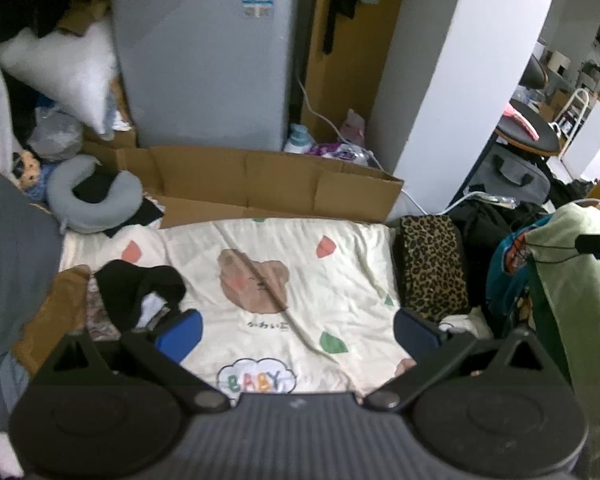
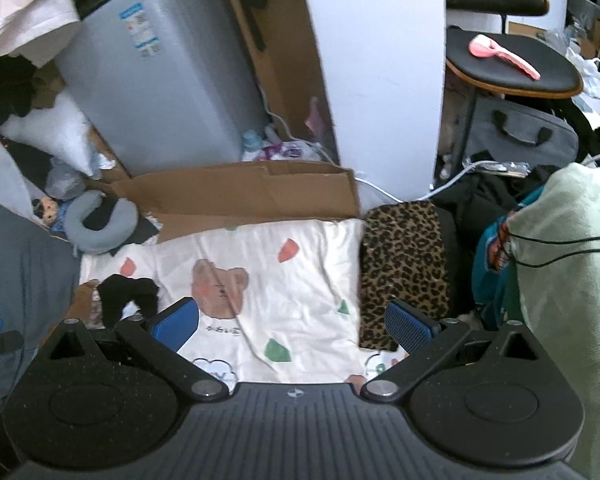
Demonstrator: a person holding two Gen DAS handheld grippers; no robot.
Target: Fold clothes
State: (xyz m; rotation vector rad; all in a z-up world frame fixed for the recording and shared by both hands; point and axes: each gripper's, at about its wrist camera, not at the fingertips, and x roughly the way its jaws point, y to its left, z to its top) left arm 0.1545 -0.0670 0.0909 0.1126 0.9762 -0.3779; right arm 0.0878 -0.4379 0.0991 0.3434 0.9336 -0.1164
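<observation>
A cream blanket with a bear print (image 1: 284, 276) (image 2: 260, 280) is spread flat as the work surface. On its left side lies a heap of clothes: a black garment (image 1: 136, 288) (image 2: 126, 292) over a patterned piece and a brown one (image 1: 48, 320). A folded leopard-print garment (image 1: 432, 264) (image 2: 402, 268) lies along the blanket's right edge. My left gripper (image 1: 296, 332) hovers open above the blanket, nothing between its blue pads. My right gripper (image 2: 292, 328) is open too, its right pad (image 2: 410, 330) over the leopard-print piece.
A flattened cardboard box (image 1: 260, 184) lies behind the blanket, before a grey fridge (image 1: 204, 60). A grey neck pillow (image 1: 96, 196) sits at the back left. A pale green cloth (image 2: 568, 292) hangs at the right, beside dark bags (image 1: 488, 224) and a stool (image 2: 512, 60).
</observation>
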